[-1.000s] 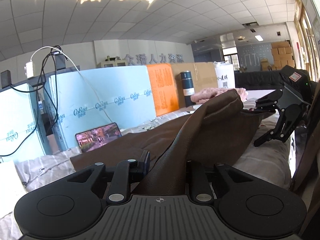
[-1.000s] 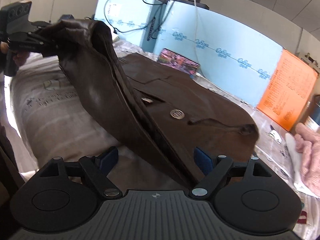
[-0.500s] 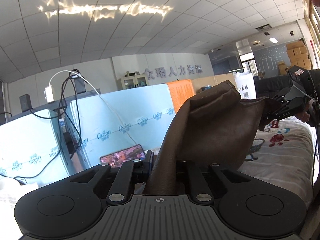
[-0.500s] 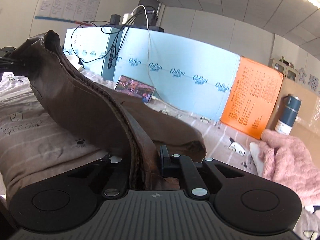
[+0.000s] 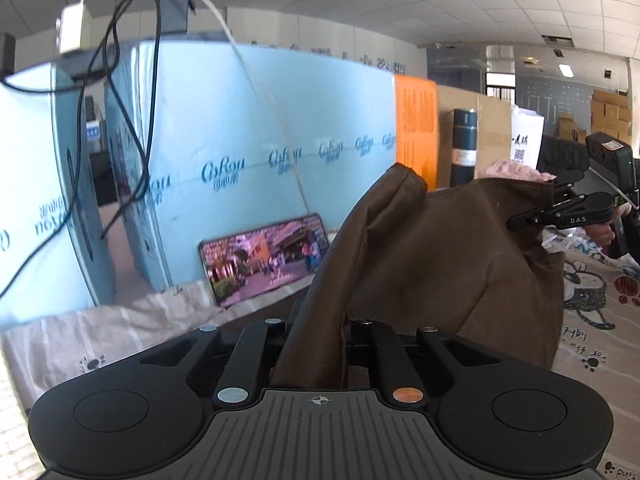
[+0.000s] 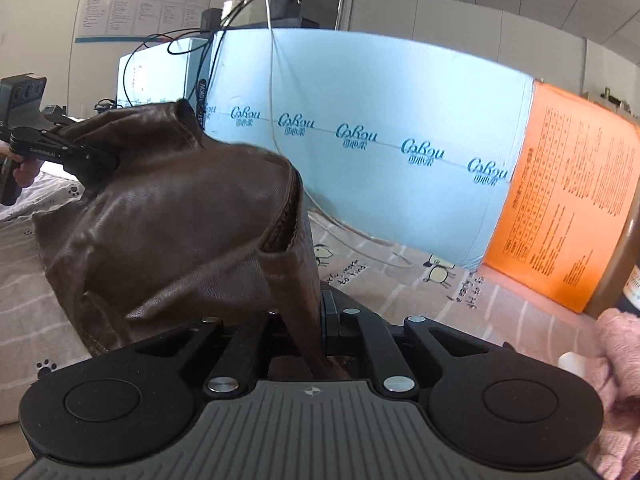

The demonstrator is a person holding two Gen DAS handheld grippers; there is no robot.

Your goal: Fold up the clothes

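Observation:
A dark brown leather jacket (image 5: 448, 252) hangs stretched between my two grippers, lifted above the bed; it also shows in the right wrist view (image 6: 172, 232). My left gripper (image 5: 316, 328) is shut on one edge of the jacket. My right gripper (image 6: 308, 320) is shut on the other edge. In the left wrist view the right gripper (image 5: 560, 208) holds the jacket's far corner at the right. In the right wrist view the left gripper (image 6: 68, 152) holds the far corner at the left.
A bed sheet with cartoon prints (image 6: 400, 280) lies below. Light blue foam boards (image 5: 240, 152) and an orange board (image 6: 560, 208) stand behind. A phone (image 5: 264, 260) leans on the boards. A pink knit garment (image 6: 616, 380) lies at right. Cables (image 5: 132, 80) hang above.
Both grippers have lifted the jacket off the bed and carried it toward the foam boards. The right gripper, open a second ago, closed on the jacket's edge.

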